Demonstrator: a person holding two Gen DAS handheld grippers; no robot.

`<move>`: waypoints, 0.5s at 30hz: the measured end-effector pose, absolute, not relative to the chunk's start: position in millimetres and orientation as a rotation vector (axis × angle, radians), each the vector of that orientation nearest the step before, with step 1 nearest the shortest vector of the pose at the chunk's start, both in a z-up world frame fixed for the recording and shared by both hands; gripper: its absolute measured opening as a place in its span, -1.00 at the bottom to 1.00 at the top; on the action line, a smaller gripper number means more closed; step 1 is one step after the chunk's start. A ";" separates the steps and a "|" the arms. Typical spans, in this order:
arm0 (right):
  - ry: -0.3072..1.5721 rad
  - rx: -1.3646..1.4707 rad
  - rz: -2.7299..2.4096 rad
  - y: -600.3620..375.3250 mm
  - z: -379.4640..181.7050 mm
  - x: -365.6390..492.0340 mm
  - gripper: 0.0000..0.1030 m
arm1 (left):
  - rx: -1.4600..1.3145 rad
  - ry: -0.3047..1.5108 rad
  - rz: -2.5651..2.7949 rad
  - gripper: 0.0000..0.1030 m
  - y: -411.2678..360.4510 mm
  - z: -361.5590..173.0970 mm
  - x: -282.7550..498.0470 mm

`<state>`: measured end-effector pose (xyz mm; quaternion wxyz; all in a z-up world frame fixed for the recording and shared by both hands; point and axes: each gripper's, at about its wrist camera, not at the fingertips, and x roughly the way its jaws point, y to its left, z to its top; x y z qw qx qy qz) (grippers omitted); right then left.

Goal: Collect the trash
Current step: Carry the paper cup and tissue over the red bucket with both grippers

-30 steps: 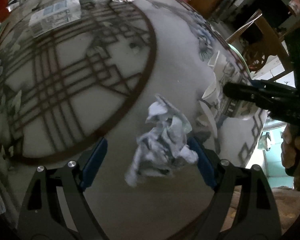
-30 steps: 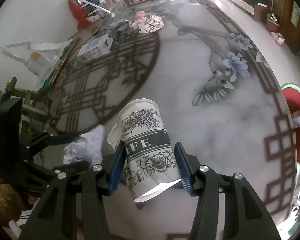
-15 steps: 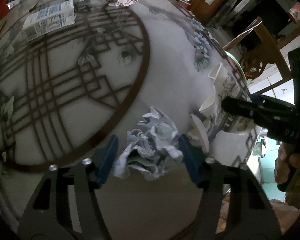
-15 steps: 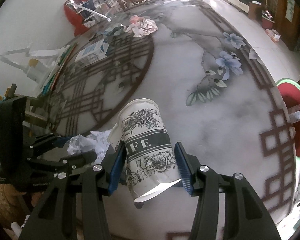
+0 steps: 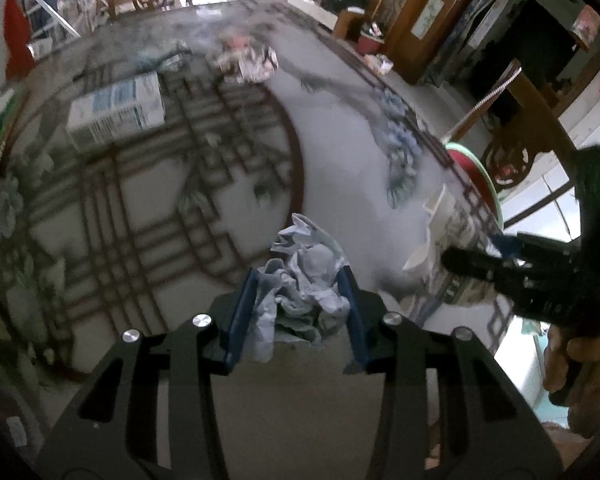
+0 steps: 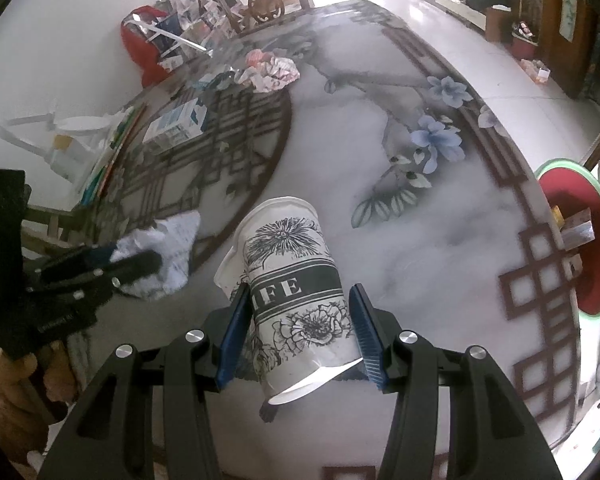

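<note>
Between left gripper pads, crumpled white tissue, creased, bunched

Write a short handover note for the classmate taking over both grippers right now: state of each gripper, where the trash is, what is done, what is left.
Left gripper: jaws closing on the crumpled tissue, pads on it.
Right gripper: clamped on the paper cup.
On the table: a carton and crumpled wrappers at the far side.
Red bin stands beyond the table's right edge.
Done: tissue and cup gripped.
Left: bin both, then fetch carton and wrappers.
</note>
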<state>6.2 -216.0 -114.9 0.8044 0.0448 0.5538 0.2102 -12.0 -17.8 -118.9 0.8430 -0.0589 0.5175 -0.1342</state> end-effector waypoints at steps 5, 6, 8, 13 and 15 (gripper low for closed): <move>1.168 0.099 0.447 -218.8 -108.4 8.6 -0.06 | -0.128 1.053 -0.259 -0.22 -15.6 -105.3 -4.3; 1.166 0.102 0.445 -220.0 -107.3 9.3 -0.06 | -0.130 1.048 -0.259 -0.22 -15.4 -103.8 -3.3; 1.160 0.106 0.443 -222.6 -105.4 10.7 -0.06 | -0.129 1.037 -0.257 -0.22 -16.4 -99.4 -0.5; 1.150 0.120 0.430 -228.5 -102.2 13.6 -0.06 | -0.127 1.023 -0.265 -0.22 -20.7 -93.8 4.4; 1.151 0.128 0.422 -231.8 -102.9 15.6 -0.06 | -0.125 1.022 -0.272 -0.22 -24.1 -93.1 6.0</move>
